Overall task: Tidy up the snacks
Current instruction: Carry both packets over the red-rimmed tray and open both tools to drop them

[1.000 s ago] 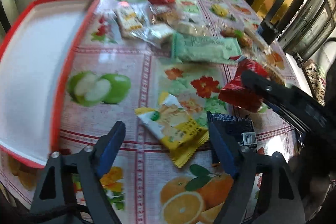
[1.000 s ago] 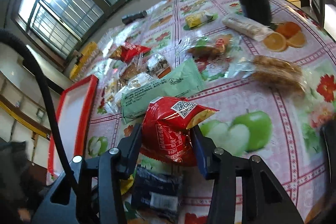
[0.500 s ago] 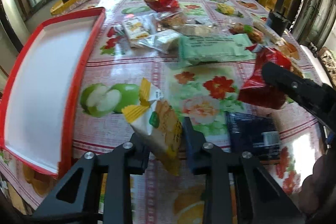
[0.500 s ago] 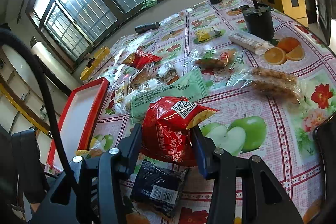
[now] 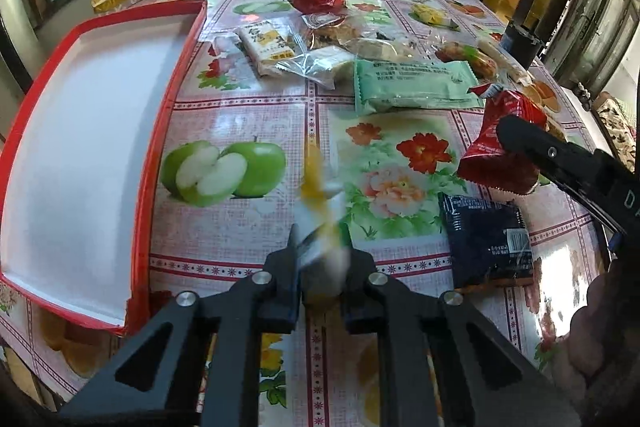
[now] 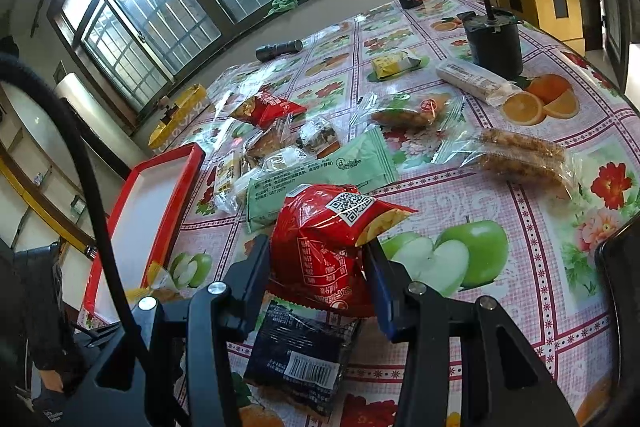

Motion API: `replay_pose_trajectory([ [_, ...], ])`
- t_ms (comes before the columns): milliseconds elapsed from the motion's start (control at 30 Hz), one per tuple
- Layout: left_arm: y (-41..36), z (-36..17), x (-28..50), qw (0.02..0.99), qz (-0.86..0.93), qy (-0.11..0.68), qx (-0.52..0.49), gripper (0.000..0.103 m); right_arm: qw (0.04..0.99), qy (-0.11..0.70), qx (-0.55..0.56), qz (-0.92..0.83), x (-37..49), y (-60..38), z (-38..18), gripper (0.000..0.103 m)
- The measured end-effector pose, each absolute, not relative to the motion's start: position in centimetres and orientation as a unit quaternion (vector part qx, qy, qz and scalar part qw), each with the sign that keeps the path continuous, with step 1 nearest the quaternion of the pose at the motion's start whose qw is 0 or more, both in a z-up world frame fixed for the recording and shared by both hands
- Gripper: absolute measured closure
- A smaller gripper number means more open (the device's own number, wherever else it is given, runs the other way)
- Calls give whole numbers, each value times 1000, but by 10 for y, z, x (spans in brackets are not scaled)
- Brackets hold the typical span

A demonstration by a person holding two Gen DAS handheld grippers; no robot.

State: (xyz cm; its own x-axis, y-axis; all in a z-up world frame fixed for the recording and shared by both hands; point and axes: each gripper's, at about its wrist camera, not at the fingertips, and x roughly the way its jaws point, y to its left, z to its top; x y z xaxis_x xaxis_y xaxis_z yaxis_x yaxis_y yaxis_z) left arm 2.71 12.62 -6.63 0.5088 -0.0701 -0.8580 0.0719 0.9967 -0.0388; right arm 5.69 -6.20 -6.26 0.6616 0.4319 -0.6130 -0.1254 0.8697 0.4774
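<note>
Yellow snack packet [image 5: 320, 187] is pinched in the left claw [image 5: 322, 259], up off the table [image 5: 240, 95] and blurry. Red snack bag [image 6: 324, 251] is clamped in the right claw [image 6: 316, 267]. I'd carry both low over the red tray [image 5: 80, 131] rim, then let go inside.

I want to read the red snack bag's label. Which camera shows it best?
The right wrist view: the red snack bag fills the centre, QR code facing the camera, clamped in the right gripper. The left wrist view shows it sideways at the edge, partly hidden.
</note>
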Motion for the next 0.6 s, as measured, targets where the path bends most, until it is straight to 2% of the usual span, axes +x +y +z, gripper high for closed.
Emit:
replay_pose_trajectory([
  [133,126,-58,22,877,-58,477,-7,88,890,372,202,170,54,-62,-61,57],
  [300,119,-21,-3,919,-46,389,48,88,890,342,216,208,43,-62,-53,57],
  [467,150,-1,-5,916,-51,398,5,88,889,341,195,237,40,-34,-33,58],
  [600,184,12,-9,922,6,387,13,88,882,339,171,280,45,7,-20,58],
])
